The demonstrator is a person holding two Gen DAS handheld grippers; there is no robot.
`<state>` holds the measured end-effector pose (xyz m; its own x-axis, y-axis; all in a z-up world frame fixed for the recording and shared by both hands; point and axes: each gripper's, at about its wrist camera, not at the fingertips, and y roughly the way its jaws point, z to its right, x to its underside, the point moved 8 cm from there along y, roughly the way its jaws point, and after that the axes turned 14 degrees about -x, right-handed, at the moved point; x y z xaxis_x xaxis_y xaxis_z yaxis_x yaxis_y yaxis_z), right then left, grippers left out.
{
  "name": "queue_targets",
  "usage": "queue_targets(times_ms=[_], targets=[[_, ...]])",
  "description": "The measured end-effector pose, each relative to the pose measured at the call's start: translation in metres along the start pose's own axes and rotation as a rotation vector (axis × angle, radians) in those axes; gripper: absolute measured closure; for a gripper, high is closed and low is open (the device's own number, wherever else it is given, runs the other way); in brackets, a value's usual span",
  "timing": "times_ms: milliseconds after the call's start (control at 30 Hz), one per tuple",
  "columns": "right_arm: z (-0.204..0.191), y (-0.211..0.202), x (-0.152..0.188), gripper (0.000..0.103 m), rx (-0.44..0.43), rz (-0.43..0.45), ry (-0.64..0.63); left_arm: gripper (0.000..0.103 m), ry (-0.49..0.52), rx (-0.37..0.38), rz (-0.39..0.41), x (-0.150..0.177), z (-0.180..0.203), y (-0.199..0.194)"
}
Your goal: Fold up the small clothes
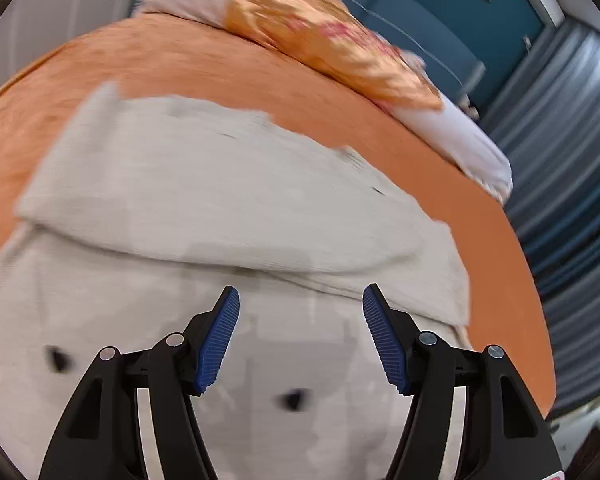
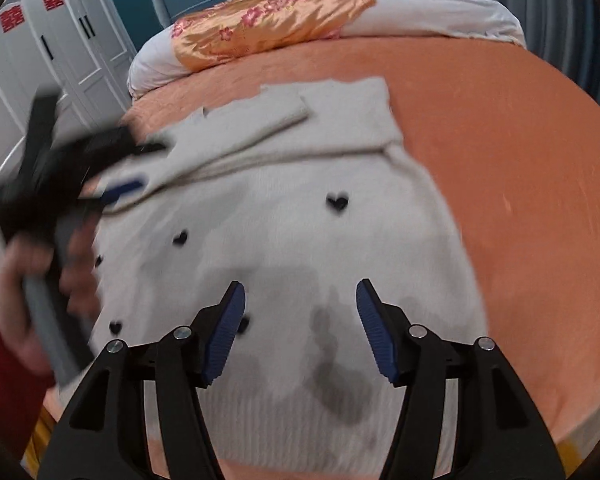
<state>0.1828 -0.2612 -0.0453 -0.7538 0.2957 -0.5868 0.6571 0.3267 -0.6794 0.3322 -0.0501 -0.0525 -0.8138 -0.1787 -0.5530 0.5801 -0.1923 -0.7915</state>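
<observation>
White knit sweater (image 2: pixel 284 240) lies flat on the orange bed (image 2: pixel 520 184), sleeve crossed over ahead of both tools for folding. Left tool (image 1: pixel 301 340) and right tool (image 2: pixel 300 332) hover over it, spread apart, gripping nothing.

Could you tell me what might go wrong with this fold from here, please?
The sweater has a sleeve folded loosely across it; the left gripper, blurred beside that fold, could drag it askew. The right gripper hangs open above the hem, so a careless pinch might also catch the orange bedspread beneath.
</observation>
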Motion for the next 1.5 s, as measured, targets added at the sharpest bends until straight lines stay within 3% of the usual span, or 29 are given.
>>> queue_targets(times_ms=[167,267,367,467,500,533,567,600,633,700,733,800,867,900,967,1067,1133,1433,1500], targets=[[0.006,0.041,-0.074,0.047,-0.068,0.049,0.042,0.04,-0.181,-0.098,0.013,-0.032,-0.103,0.0],[0.01,0.079,-0.11,0.046,-0.098,0.032,0.079,0.04,-0.324,-0.09,-0.043,-0.04,-0.149,0.011],[0.025,0.133,-0.133,0.046,-0.087,-0.027,0.195,0.04,-0.392,-0.077,-0.071,-0.037,-0.168,0.016],[0.028,0.172,-0.137,0.048,-0.076,-0.078,0.262,0.044,-0.395,-0.076,-0.065,-0.037,-0.173,0.021],[0.024,0.178,-0.139,0.062,-0.083,-0.078,0.257,0.047,-0.386,-0.08,-0.056,-0.041,-0.172,0.025],[0.016,0.179,-0.144,0.075,-0.095,-0.07,0.246,0.064,-0.368,-0.093,-0.04,-0.046,-0.171,0.024],[0.002,0.177,-0.153,0.098,-0.136,-0.046,0.222,0.07,-0.347,-0.106,-0.025,-0.051,-0.17,0.022],[-0.008,0.167,-0.164,0.098,-0.167,0.007,0.202,0.09,-0.33,-0.105,-0.008,-0.058,-0.164,0.024],[-0.02,0.152,-0.175,0.098,-0.203,0.076,0.172,0.098,-0.305,-0.107,0.02,-0.065,-0.161,0.02],[-0.043,0.112,-0.191,0.099,-0.269,0.209,0.1,0.098,-0.278,-0.125,0.081,-0.075,-0.162,0.014],[-0.046,0.097,-0.193,0.099,-0.283,0.259,0.068,0.098,-0.258,-0.143,0.104,-0.078,-0.163,0.013],[-0.032,0.098,-0.183,0.099,-0.196,0.262,0.025,0.097,-0.236,-0.15,0.089,-0.071,-0.164,0.025],[-0.003,0.134,-0.155,0.099,-0.086,0.134,0.03,0.097,-0.228,-0.176,0.046,-0.057,-0.168,0.044],[0.022,0.163,-0.128,0.099,-0.021,0.02,0.069,0.096,-0.223,-0.188,0.039,-0.047,-0.17,0.054],[0.03,0.163,-0.115,0.099,-0.046,0.044,0.091,0.095,-0.201,-0.193,0.097,-0.044,-0.168,0.051],[0.025,0.146,-0.115,0.099,-0.123,0.124,0.14,0.091,-0.203,-0.197,0.106,-0.043,-0.17,0.053],[0.035,0.16,-0.105,0.099,-0.101,0.076,0.149,0.091,-0.196,-0.2,0.128,-0.042,-0.17,0.053],[0.034,0.133,-0.104,0.095,-0.074,0.11,0.131,0.091,-0.2,-0.18,0.159,-0.041,-0.172,0.053],[0.036,0.13,-0.11,0.082,-0.076,0.116,0.143,0.091,-0.203,-0.175,0.161,-0.041,-0.172,0.052]])
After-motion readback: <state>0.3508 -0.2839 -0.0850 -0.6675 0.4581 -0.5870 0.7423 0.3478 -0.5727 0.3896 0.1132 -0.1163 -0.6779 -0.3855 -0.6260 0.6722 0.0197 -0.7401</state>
